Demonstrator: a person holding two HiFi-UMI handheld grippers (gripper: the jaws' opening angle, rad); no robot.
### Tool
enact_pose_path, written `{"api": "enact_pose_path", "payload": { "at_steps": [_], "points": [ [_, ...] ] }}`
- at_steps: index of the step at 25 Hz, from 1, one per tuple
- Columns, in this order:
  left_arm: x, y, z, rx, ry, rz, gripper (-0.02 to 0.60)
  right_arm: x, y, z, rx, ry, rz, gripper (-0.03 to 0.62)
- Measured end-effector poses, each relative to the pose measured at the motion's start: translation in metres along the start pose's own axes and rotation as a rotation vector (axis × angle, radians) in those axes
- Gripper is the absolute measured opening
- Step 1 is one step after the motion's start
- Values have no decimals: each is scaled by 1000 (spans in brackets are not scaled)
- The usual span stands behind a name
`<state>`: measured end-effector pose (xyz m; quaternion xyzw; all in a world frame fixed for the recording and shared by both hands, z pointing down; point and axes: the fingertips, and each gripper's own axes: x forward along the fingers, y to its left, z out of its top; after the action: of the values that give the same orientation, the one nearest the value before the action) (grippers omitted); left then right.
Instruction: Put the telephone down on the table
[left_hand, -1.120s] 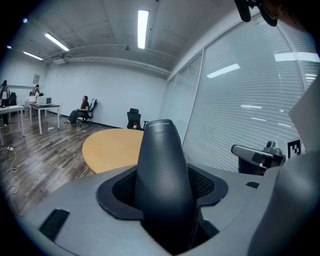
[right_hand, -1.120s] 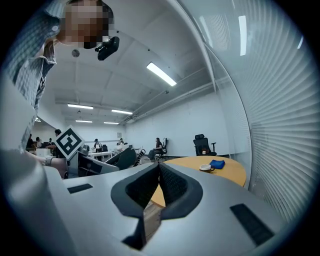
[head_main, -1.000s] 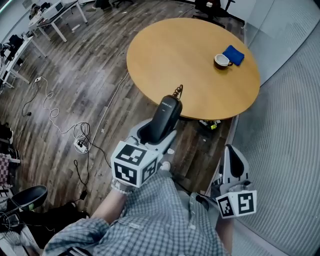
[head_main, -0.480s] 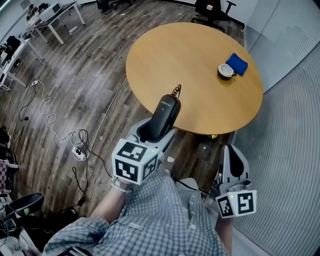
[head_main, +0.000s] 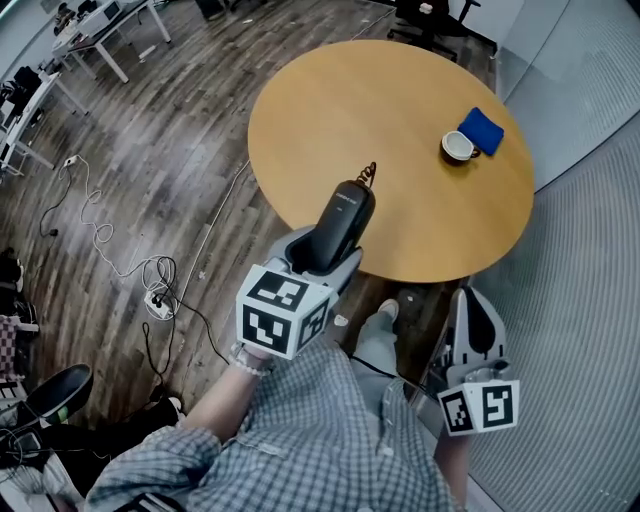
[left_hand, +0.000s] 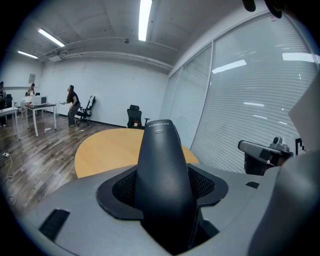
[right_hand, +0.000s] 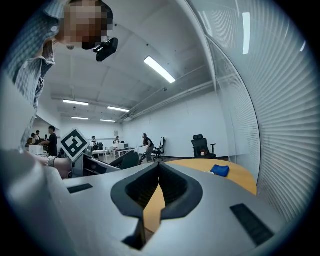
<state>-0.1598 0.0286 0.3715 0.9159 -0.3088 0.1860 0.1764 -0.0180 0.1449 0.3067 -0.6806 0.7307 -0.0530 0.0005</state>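
A black telephone handset (head_main: 340, 225) with a coiled cord at its far tip stands between the jaws of my left gripper (head_main: 322, 250), which is shut on it. The handset (left_hand: 163, 175) fills the middle of the left gripper view, pointing toward the round wooden table (left_hand: 107, 150). In the head view the handset's tip hangs over the near edge of the table (head_main: 360, 110). My right gripper (head_main: 475, 325) hangs low at the right beside the table, jaws shut with nothing between them (right_hand: 157, 192).
A white cup (head_main: 459, 148) and a blue cloth (head_main: 481, 129) lie at the table's far right. Cables and a power strip (head_main: 160, 293) trail on the wooden floor at left. A glass wall with blinds runs along the right. Desks, chairs and people stand far off.
My left gripper has moved forward and right with the handset, whose tip now hangs over the table's edge. The person has stepped closer to the table. The right gripper has barely shifted.
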Motion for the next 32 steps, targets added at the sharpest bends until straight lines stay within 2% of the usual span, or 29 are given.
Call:
{"api": "enact_pose_path", "payload": {
  "at_steps": [5, 17, 26, 32],
  "points": [
    [39, 7, 16, 3, 6, 21, 279, 34, -24, 0, 8, 1, 41, 11],
    [167, 13, 72, -39, 21, 43, 279, 102, -120, 9, 15, 49, 89, 11],
    [268, 24, 93, -18, 55, 83, 279, 142, -189, -1, 33, 81, 116, 11],
    [344, 33, 118, 17, 73, 78, 279, 172, -223, -5, 45, 112, 150, 11]
  ]
}}
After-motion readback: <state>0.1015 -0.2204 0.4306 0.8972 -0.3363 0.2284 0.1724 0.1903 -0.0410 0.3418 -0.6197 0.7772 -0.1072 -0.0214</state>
